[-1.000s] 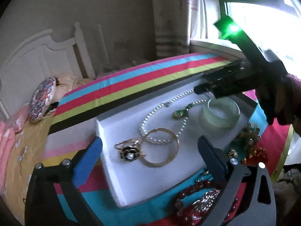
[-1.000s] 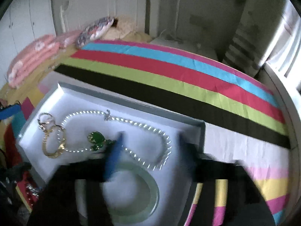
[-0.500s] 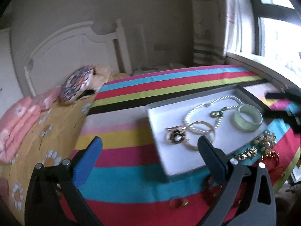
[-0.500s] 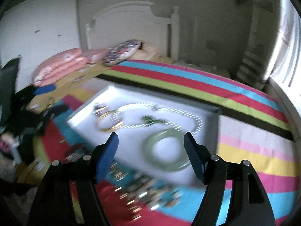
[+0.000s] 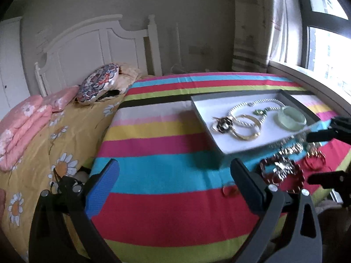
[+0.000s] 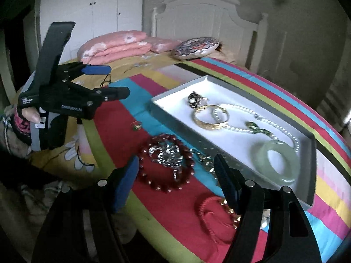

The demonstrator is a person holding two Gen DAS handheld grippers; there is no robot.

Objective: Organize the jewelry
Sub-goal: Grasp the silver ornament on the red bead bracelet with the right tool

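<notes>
Both of our grippers have pulled back from the white tray (image 6: 311, 164), which a second ago filled the view and now sits farther off, over to the right in the left wrist view. We have already put some jewelry in that tray: a pale green bangle (image 6: 277, 161) near its close corner, a pearl necklace (image 6: 272, 123) with a green pendant (image 6: 254, 127), a gold bangle (image 6: 209, 118), and a dark flower ring (image 6: 194, 99) at the far end. More pieces lie loose on the striped blanket (image 6: 175, 214) just beside the tray: a dark red bead bracelet (image 6: 153, 184) with a shiny silver piece (image 6: 167, 154) inside its loop, a red cord bracelet (image 6: 217, 217), and a small ring (image 6: 136, 125) a little way off. We think we are between picks, with the green bangle set down and the next piece not yet chosen. Our right gripper (image 6: 177, 179) hangs over the bead bracelet with its jaws wide apart and nothing in them. Our left gripper (image 5: 174, 180) is wide apart too and holds nothing; it hangs over bare blanket. Next we likely need to lower the right one around a loose piece, close gently, and carry it to the tray. The beads look round and slippery, so we should grab the string part carefully.
</notes>
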